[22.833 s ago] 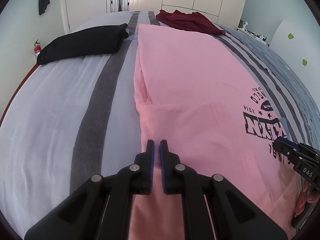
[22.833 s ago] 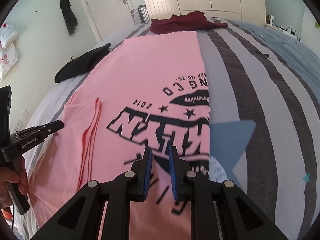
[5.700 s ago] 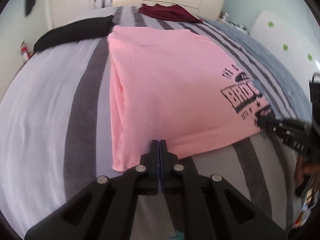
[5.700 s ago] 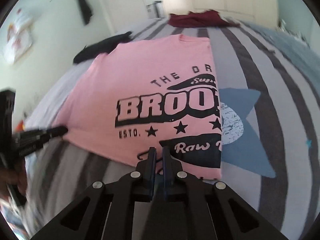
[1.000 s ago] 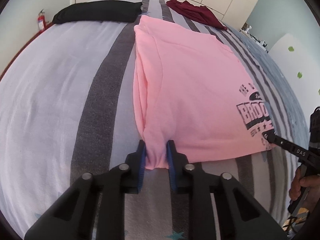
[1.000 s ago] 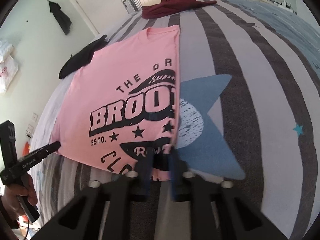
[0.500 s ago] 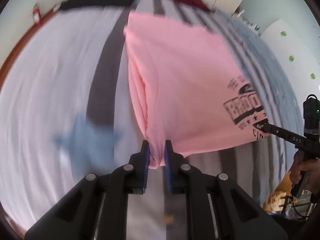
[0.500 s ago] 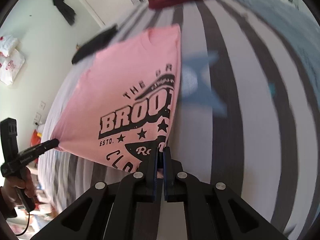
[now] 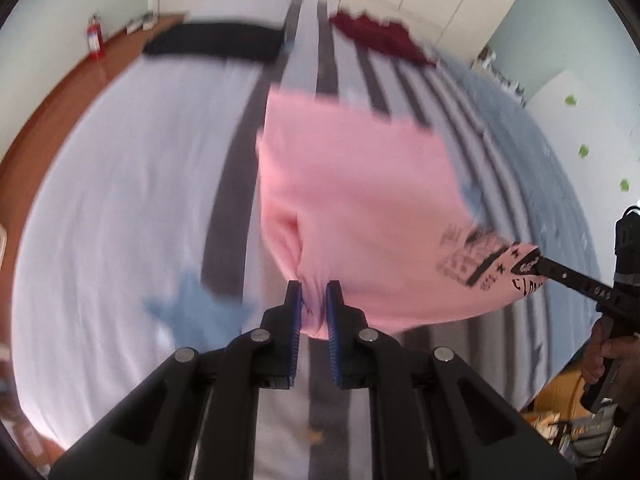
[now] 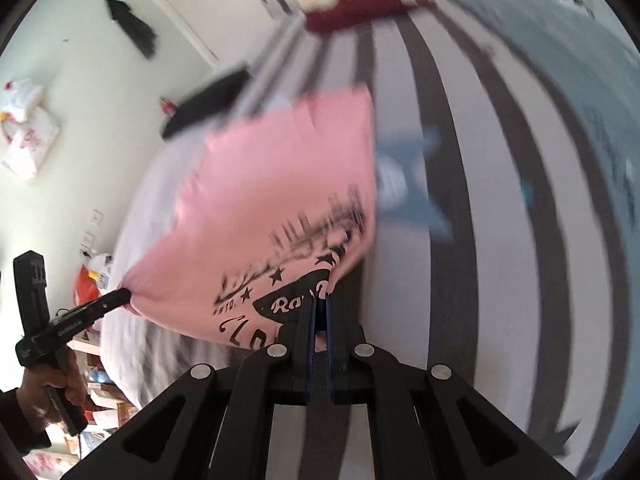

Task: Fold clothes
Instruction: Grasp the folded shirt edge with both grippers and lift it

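Observation:
A folded pink T-shirt (image 9: 360, 200) with black lettering hangs stretched above the striped bed (image 9: 120, 200), held up at its two near corners. My left gripper (image 9: 313, 300) is shut on the bunched near-left corner. My right gripper (image 10: 319, 304) is shut on the near-right corner, over the black print on the pink T-shirt (image 10: 280, 200). The right gripper (image 9: 528, 264) also shows at the right of the left wrist view, pinching the shirt's edge. The left gripper (image 10: 122, 296) shows at the left of the right wrist view. The far edge of the shirt trails toward the bed.
A folded black garment (image 9: 216, 44) lies at the far left of the bed, a dark red garment (image 9: 380, 40) at the far end. White cupboards and a door stand behind. A red extinguisher (image 9: 94, 40) stands by the wall. Cluttered shelves (image 10: 104, 380) sit beside the bed.
Both grippers have closed on the shirt's near corners and lifted it off the bed. The shirt now hangs raised and stretched between them, and both views blur with motion.

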`<state>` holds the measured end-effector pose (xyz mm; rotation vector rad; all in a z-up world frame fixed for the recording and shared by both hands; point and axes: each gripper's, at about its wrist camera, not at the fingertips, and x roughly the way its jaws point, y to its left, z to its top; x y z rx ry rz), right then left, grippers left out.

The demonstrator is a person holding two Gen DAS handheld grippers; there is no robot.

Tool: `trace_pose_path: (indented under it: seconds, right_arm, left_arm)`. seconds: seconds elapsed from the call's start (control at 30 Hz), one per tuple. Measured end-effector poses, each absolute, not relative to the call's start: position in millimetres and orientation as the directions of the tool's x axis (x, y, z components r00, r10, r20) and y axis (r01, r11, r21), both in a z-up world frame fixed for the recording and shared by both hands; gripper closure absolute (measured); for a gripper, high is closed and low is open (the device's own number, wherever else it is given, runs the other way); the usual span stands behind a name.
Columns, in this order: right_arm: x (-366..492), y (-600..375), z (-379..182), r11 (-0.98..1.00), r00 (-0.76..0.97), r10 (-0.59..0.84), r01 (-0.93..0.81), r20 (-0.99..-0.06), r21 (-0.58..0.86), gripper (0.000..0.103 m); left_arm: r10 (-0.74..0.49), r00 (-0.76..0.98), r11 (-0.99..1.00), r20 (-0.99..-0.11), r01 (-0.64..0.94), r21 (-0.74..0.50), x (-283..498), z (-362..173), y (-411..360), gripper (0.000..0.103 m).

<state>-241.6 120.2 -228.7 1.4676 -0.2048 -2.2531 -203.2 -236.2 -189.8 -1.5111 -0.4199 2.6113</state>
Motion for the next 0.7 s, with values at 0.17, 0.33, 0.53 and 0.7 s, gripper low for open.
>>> trace_pose_path:
  seconds: [0.17,0.33,0.53,0.7]
  right_arm:
    - [-324.5,102.9,-205.7,-0.886,-0.456,-0.453,0.329,-0.766,0.328,0.100]
    - [-426.6,74.6,-251.5,-0.906,-0.472,-0.411,0.311,-0.780,0.288,0.100]
    - [-476.6,86.3,-281.1,-0.904,-0.463,-0.428,0.211,-0.776,0.373,0.096]
    - [-463.2,84.8,-290.2,-0.894,-0.441,-0.447,0.229,-0.778,0.384,0.080]
  left_arm:
    - [0.191,-0.620,-0.969,-0.761,0.007,-0.249,-289.2,-173.1,-248.2,0.095]
    - [0.126,-0.619,-0.985,-0.775,0.018,-0.174,-378.4,-223.8,-252.4,0.098]
    - [0.120,-0.598,-0.962,-0.792,0.126,-0.241,-397.8,-258.0,-282.6,0.096]
    - [0.177,-0.614,-0.948,-0.769,0.105,-0.301,-371.4,-261.8,-290.7,0.051]
